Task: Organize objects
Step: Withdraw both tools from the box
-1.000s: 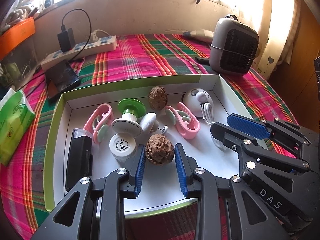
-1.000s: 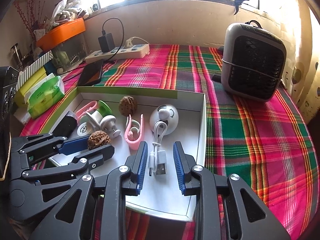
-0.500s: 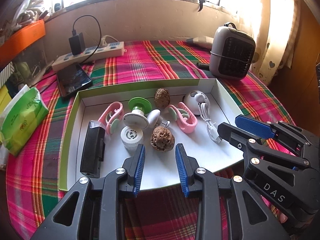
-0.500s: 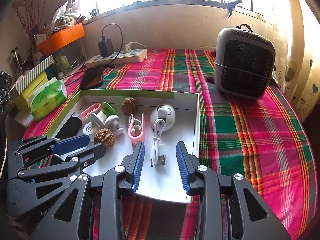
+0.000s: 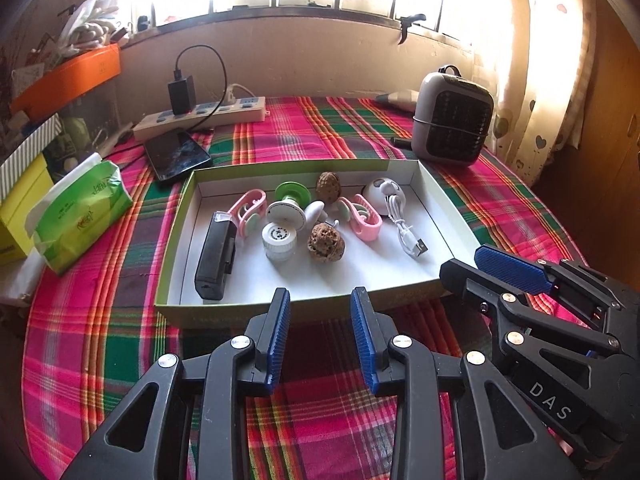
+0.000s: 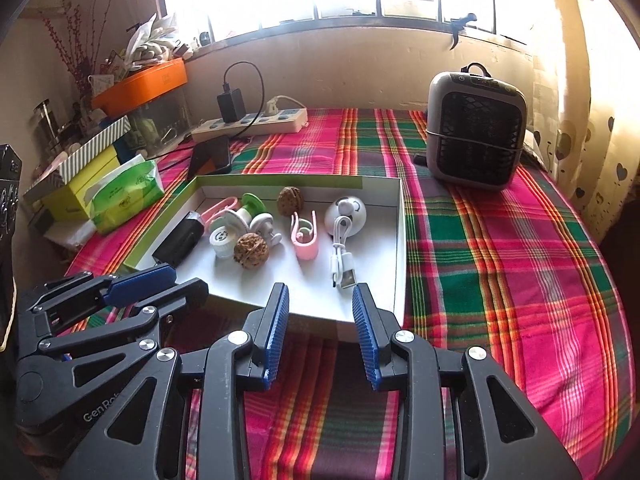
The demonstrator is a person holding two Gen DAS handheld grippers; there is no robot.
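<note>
Both tongs have drawn back from the tray (image 5: 448, 216) since a second ago. The left tongs (image 5: 320, 332) then stood inside it with a walnut (image 5: 325, 242) between the pads; they now hang over the plaid cloth (image 5: 320, 420) short of the tray's near wall, the walnut lying free on the tray floor. The right tongs (image 6: 320, 332) then flanked the white cable (image 6: 341, 254); they too now sit outside the near wall, the cable's plug just beyond their tips. Both pairs stand spread a little wider than before, with nothing between the pads.

Judgement: both items appear released into the tray and the hands are retiring. Every small item in view lies inside the tray, so the sorting looks at or near its end.

Position and bearing of the task's items:
- Tray: on the bench, between the tissue pack (image 5: 76, 216) and the small grey fan (image 5: 452, 120). Its long axis runs left to right in the left wrist view.
- Cable: right end of the tray, long axis near to far, plug toward the tongs.
- Black case (image 5: 214, 256): left end, long axis near to far.
- Walnut: mid tray, beside a white cap (image 5: 279, 240).
</note>
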